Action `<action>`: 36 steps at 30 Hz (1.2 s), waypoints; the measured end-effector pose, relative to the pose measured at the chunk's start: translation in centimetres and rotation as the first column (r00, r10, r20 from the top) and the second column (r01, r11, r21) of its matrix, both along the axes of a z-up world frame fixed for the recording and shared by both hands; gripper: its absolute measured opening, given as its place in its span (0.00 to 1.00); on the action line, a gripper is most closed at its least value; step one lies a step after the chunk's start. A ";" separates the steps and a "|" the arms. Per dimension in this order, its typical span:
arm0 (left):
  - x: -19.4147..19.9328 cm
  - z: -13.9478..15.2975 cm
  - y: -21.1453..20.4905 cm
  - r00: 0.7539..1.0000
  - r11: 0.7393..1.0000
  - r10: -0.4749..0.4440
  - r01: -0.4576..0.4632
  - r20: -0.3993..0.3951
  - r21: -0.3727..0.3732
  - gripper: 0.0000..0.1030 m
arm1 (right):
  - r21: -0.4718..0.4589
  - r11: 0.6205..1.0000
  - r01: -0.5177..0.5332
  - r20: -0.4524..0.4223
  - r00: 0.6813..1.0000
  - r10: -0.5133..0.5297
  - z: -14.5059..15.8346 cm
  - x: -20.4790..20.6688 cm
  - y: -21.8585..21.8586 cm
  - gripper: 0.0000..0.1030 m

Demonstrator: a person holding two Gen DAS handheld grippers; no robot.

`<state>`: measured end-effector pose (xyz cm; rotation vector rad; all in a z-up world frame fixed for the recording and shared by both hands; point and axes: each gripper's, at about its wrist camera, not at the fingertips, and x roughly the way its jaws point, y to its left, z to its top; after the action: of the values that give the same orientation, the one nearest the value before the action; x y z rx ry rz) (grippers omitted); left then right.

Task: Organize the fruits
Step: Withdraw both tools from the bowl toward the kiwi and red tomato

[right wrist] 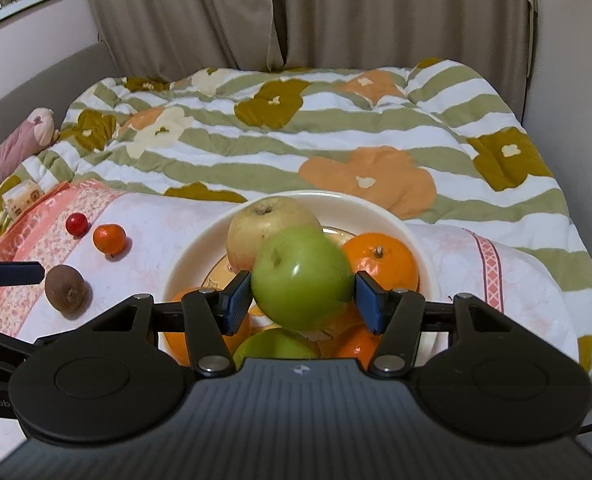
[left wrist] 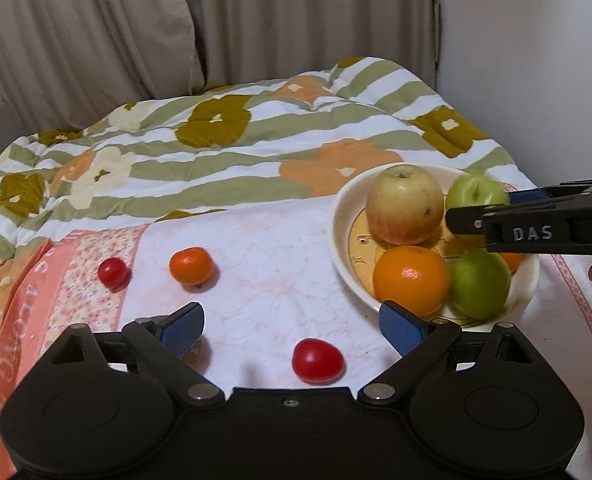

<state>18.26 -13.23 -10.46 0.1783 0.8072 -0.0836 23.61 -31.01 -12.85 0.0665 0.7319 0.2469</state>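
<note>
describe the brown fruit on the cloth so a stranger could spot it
Start at the white bowl of fruit, then look left across the pale cloth. The kiwi lies nearest the camera there, the only dull, fuzzy brown fruit; the small mandarin and cherry tomato beyond it are shiny.

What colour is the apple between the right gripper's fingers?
Green. The apple shows best in the right wrist view, over the cream bowl.
</note>
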 end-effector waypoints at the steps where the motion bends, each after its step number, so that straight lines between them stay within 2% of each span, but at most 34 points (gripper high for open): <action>1: -0.1 0.0 0.1 1.000 1.000 0.009 -0.009 0.004 0.001 0.94 | 0.000 1.000 -0.007 0.010 1.000 0.007 0.1 -0.1 0.0 0.83; 2: -0.3 0.0 0.4 1.000 1.000 0.017 -0.017 0.008 0.001 0.94 | -0.008 1.000 -0.011 0.020 1.000 0.011 0.2 -0.3 0.1 0.88; 4: -0.6 0.0 0.6 0.999 0.999 0.036 -0.036 0.015 0.006 0.94 | -0.022 1.000 -0.014 0.045 0.999 0.015 0.5 -0.9 0.2 0.90; 11: -1.8 0.7 1.0 0.997 0.997 0.072 -0.072 0.034 0.020 0.94 | -0.022 1.000 -0.001 0.038 0.999 0.002 1.0 -1.9 -0.1 0.90; 24: -5.7 4.6 2.0 0.983 0.993 0.119 -0.120 0.142 0.000 0.94 | -0.034 0.999 -0.002 0.065 0.998 0.004 3.9 -5.5 0.1 0.91; 28: -7.1 5.7 3.1 0.977 0.991 0.136 -0.136 0.166 -0.011 0.94 | -0.039 0.999 0.002 0.085 0.996 0.002 5.1 -6.9 0.6 1.00; 32: -8.3 6.6 4.4 0.972 0.989 0.146 -0.146 0.182 -0.018 0.94 | -0.049 0.999 0.014 0.120 0.993 -0.008 6.3 -8.4 1.4 1.00; 36: -9.4 7.4 5.8 0.970 0.990 0.141 -0.141 0.196 -0.015 0.94 | -0.022 0.999 0.036 0.122 0.992 -0.034 7.0 -9.8 2.1 1.00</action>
<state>8.89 -7.45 -3.04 0.1254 0.6204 0.0670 13.81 -28.91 -5.82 0.0410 0.6115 0.2068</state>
